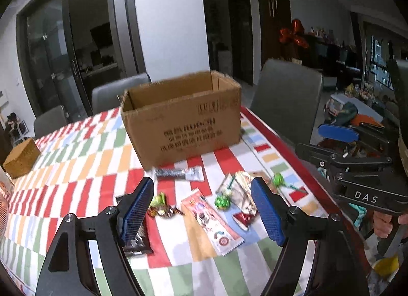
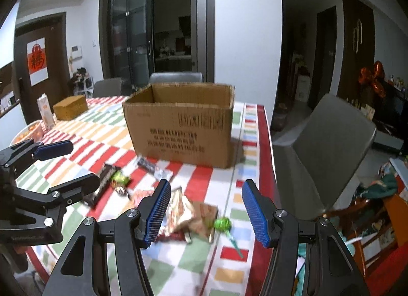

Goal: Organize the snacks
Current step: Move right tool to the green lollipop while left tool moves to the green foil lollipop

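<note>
While its blue-padded jaws stand wide apart and empty, the left gripper [image 1: 202, 202] hangs over a scatter of snacks on the checked tablecloth [image 1: 84, 158]: a long pink-and-white packet [image 1: 211, 223] lies between the pads, a green lollipop [image 1: 222, 202] just beside it, and a dark wrapper [image 1: 136, 242] under the left pad. Equally spread and empty, the right gripper [image 2: 206, 210] hovers near the table's edge above a crinkled foil bag [image 2: 179, 210] and another green lollipop [image 2: 223, 224]. Beyond the snacks stands an open cardboard box [image 1: 182, 122], with grey chairs [image 1: 288, 97] behind the table.
</note>
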